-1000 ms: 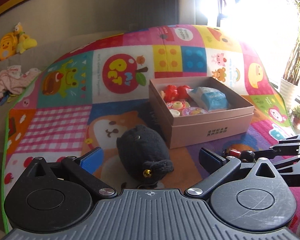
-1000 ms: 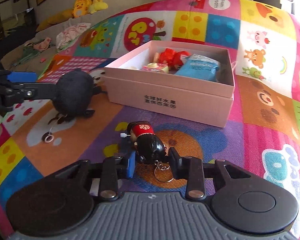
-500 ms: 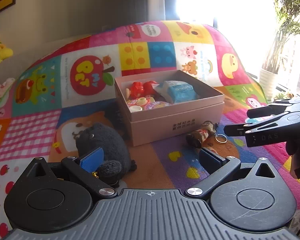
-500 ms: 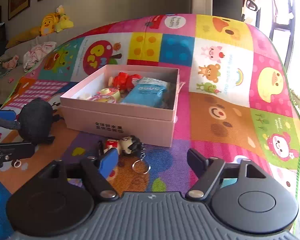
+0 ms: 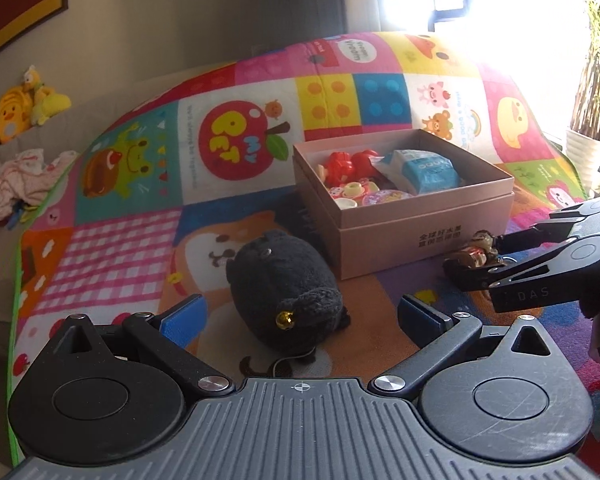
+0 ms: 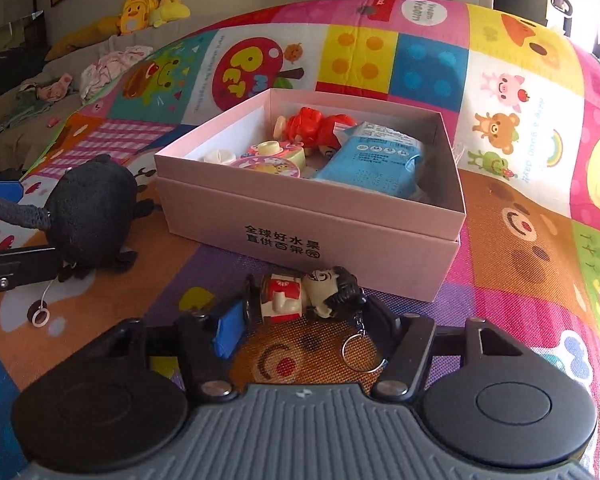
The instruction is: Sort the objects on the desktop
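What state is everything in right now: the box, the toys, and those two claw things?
Box: open, holding toys and a blue packet.
Doll keychain: lying on its side on the mat, between the right gripper fingers.
Black plush: on the mat, ungripped.
Left gripper: open around the plush.
Right gripper: open.

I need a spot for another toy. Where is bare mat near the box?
Bare mat lies right of the pink box and behind it. In front it is crowded: doll keychain between the right gripper fingers, black plush left.
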Action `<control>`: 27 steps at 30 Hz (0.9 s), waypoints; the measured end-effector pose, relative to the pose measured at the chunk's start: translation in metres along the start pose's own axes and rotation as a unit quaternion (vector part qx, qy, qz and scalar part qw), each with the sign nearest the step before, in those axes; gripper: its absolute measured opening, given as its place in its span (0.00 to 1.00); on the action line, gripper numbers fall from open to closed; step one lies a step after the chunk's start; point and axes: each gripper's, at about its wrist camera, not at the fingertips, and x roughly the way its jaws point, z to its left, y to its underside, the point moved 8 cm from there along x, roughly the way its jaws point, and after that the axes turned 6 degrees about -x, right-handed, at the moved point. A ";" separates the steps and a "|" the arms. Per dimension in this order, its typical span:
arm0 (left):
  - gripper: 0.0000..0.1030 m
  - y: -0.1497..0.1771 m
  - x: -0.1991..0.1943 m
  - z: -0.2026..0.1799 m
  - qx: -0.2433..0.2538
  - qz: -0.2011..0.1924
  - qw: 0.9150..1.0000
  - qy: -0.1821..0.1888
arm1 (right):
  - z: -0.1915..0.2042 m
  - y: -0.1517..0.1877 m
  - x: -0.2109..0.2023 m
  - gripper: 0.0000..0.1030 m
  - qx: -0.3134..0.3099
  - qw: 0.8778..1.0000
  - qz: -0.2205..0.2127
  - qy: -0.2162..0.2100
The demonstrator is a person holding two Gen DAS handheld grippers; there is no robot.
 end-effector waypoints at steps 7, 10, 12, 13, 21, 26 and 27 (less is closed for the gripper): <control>1.00 0.010 0.026 0.006 -0.012 0.036 0.999 0.000 | 0.003 0.012 -0.029 0.62 0.006 1.000 -0.008 -0.019; 1.00 0.007 0.041 0.005 -0.049 0.038 0.998 0.017 | 0.000 0.019 -0.029 0.62 0.014 1.000 0.000 -0.011; 1.00 0.006 0.052 0.006 -0.055 0.035 0.998 0.007 | -0.002 0.021 -0.029 0.62 0.017 1.000 0.004 -0.006; 1.00 0.005 0.055 0.007 -0.053 0.031 0.998 -0.002 | -0.002 0.021 -0.031 0.62 0.018 1.000 0.004 -0.007; 0.68 0.007 0.051 0.014 -0.044 0.030 0.999 -0.006 | 0.002 0.023 -0.046 0.62 0.011 1.000 0.013 -0.026; 0.68 0.007 0.019 0.011 -0.034 0.028 0.999 0.026 | 0.004 0.020 -0.063 0.62 -0.003 1.000 0.001 -0.025; 0.68 0.004 0.010 0.010 -0.042 0.029 0.998 0.045 | 0.003 0.018 -0.068 0.60 -0.007 1.000 -0.005 -0.023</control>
